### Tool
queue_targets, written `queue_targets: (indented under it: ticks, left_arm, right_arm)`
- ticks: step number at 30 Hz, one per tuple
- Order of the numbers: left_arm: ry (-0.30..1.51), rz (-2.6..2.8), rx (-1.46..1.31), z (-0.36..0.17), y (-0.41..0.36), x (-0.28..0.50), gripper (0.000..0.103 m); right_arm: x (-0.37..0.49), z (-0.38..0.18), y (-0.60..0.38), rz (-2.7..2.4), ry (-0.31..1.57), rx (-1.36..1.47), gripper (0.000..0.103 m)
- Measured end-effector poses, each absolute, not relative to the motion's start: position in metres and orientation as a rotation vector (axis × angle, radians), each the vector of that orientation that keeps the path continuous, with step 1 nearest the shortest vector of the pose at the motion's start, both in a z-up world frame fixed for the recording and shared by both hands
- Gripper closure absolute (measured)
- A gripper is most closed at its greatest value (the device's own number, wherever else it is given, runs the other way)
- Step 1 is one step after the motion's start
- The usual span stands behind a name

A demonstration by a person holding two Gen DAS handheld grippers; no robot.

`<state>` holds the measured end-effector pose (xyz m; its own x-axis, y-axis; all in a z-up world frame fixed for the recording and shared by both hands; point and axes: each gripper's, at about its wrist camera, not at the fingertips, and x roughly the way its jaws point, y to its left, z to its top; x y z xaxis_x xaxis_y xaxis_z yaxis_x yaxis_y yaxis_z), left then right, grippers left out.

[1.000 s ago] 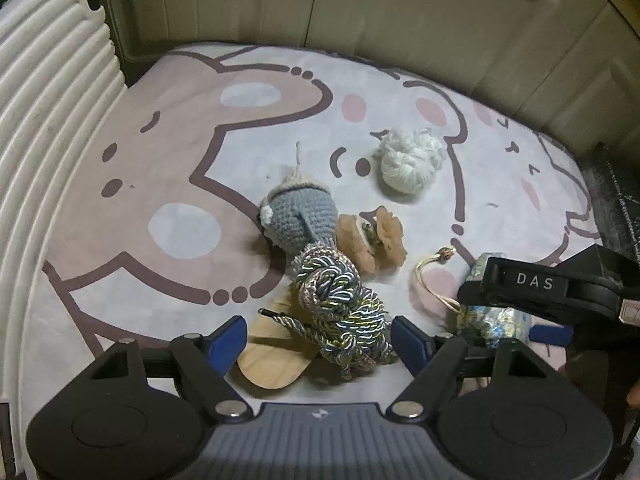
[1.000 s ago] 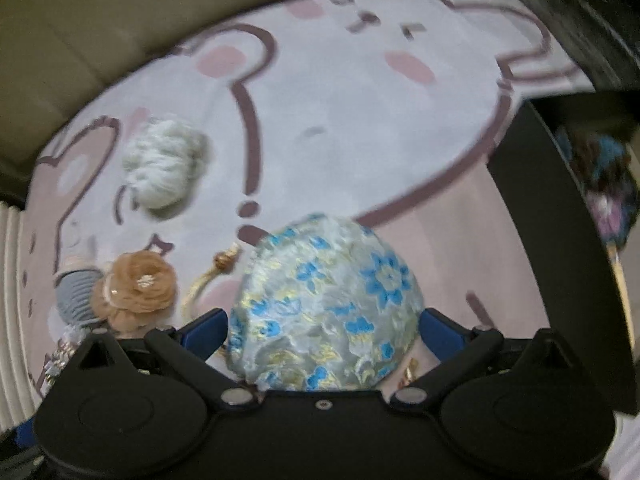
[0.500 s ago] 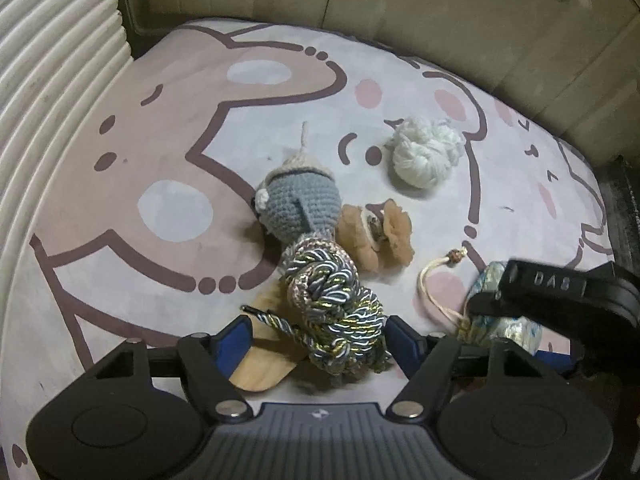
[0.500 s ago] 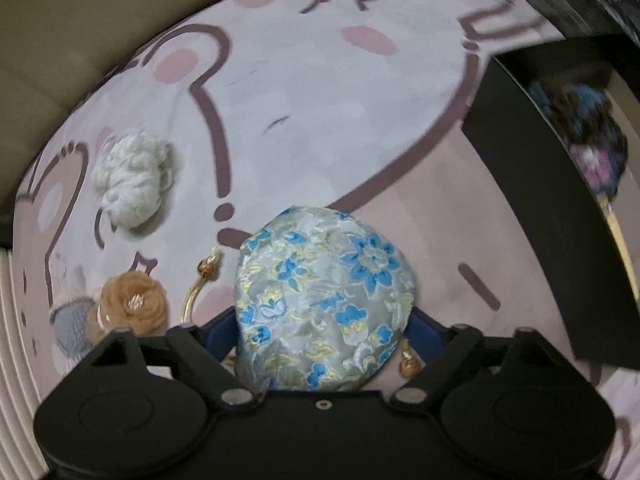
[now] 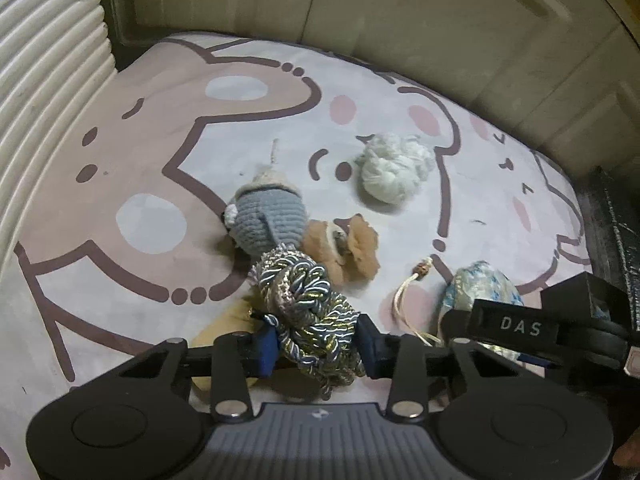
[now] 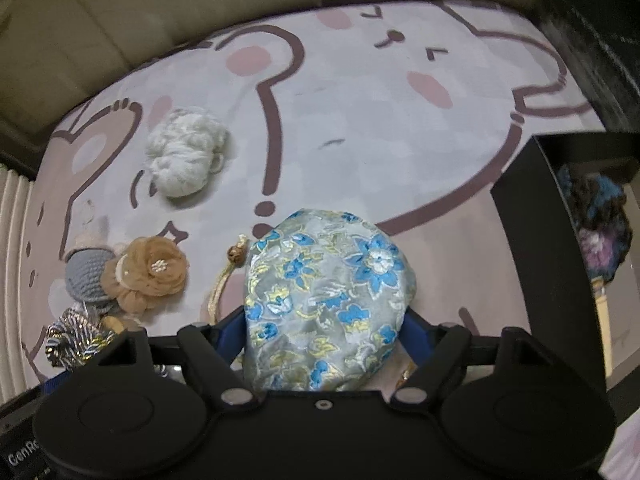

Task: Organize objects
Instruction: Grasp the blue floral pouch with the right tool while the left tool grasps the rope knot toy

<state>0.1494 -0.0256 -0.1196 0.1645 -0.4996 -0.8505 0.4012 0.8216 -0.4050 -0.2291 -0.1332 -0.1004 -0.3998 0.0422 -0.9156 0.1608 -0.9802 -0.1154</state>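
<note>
A knot of twisted metallic cord (image 5: 310, 312) sits clamped between the blue pads of the left gripper (image 5: 316, 346), whose jaws have just been closing on it, low over a cartoon-bear mat (image 5: 160, 152) and above a pale wooden piece (image 5: 224, 332). Just beside it, the right gripper (image 6: 324, 332) has also been closing, its pads now pressing both flanks of a blue-flowered brocade pouch (image 6: 328, 292) with a beaded drawstring (image 6: 236, 256) trailing on the mat. White letters reading "DAS" (image 5: 520, 326) show on the right gripper's black body; "GenRo", cut off at the frame edge (image 6: 22, 457), marks the left. Beyond lie a grey crocheted toy (image 5: 266, 216), a tan fabric flower (image 6: 154, 270) touching it and a white yarn bundle (image 6: 184, 156), well apart. A black box (image 6: 516, 216) stands at the right.
</note>
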Motion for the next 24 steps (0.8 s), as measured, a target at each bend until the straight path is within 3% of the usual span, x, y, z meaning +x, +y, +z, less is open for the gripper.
queue_targets:
  ticks: [9,24]
  left_arm:
    - [1.182,-0.653,-0.095,-0.094,-0.019,0.141,0.062]
    - [1.049,-0.662,-0.013,-0.053,-0.01,0.122,0.062]
  right_arm:
    - [-0.211,-0.077,-0.147,-2.5,0.484,1.454,0.025]
    - [-0.179,-0.031,-0.135,-2.471,0.649,1.162,0.025]
